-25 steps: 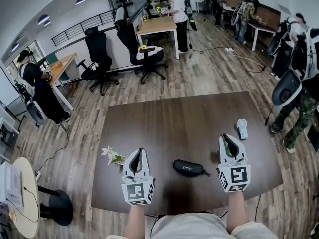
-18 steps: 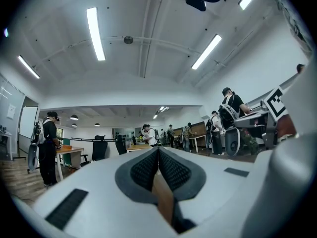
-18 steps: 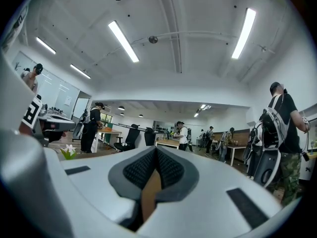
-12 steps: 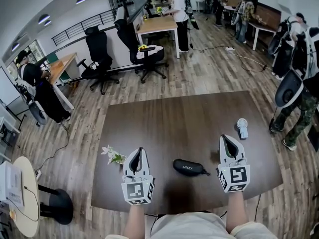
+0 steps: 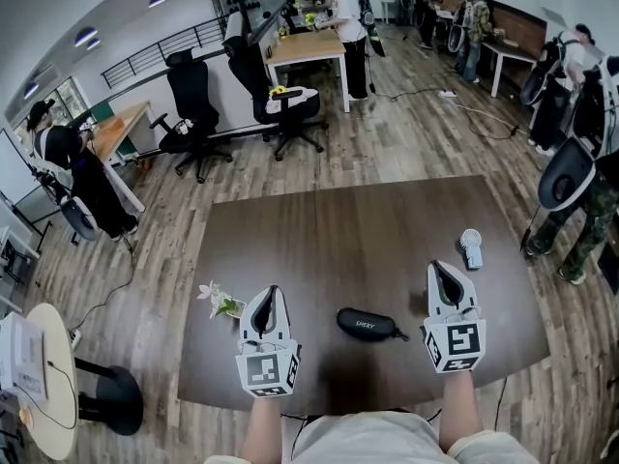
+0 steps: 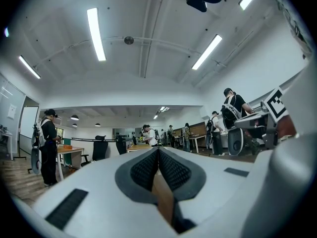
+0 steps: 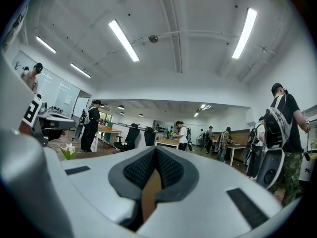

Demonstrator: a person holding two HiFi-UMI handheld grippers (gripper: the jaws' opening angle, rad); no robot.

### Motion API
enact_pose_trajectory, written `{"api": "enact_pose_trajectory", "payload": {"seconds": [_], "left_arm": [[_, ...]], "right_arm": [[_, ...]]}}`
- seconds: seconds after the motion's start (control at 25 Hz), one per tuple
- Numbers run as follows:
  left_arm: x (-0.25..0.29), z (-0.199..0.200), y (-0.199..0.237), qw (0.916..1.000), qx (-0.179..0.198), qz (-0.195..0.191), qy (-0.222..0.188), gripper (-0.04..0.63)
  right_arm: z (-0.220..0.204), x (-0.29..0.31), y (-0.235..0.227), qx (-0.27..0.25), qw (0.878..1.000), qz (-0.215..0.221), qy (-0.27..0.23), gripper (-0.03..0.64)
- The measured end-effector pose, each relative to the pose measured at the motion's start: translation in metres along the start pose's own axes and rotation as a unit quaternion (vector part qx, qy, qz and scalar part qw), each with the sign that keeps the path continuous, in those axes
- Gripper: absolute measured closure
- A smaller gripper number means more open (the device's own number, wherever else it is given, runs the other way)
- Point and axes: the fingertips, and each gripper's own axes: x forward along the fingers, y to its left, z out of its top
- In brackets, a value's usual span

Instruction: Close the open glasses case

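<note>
I stand in a big open office with a wood-plank floor [image 5: 406,143], long strip lights [image 7: 124,39] overhead, pale wooden desks [image 5: 305,48] and black office chairs [image 5: 189,109]. Several people [image 5: 346,27] stand at the far tables.

My counter [image 5: 338,225] is a broad rectangle with a dark brown, matt top.

I hold my left gripper [image 5: 271,294] over its near left part and my right gripper [image 5: 436,267] over its near right part. Both are smooth white shells that point away from me. In the left gripper view the black, finely ribbed pads [image 6: 146,168] meet along a single seam with nothing between them. In the right gripper view the pads [image 7: 171,168] are pressed together the same way, also empty.

The glasses case [image 5: 366,325] lies flat on the counter between the two grippers, near the front edge, and touches neither. It is a black, elongated oval with a rounded shell, small pale lettering on top and a short tab sticking out at its right end. Its lid is down, so I cannot see what is inside.

A flower sprig [image 5: 221,303], a white bloom on green leaves, lies just left of my left gripper. A small white object [image 5: 470,249] with a round head sits beyond my right gripper, towards the counter's right edge. I cannot tell what it is.
</note>
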Motion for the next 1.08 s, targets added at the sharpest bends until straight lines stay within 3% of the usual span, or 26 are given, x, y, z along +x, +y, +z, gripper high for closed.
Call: {"api": "enact_pose_trajectory", "payload": {"seconds": [1.08], "left_arm": [[-0.005, 0.005, 0.001, 1.0000, -0.004, 0.002, -0.001, 0.592]], "right_arm": [[0.002, -0.003, 0.008, -0.021, 1.000, 0.015, 0.014, 0.615]]}}
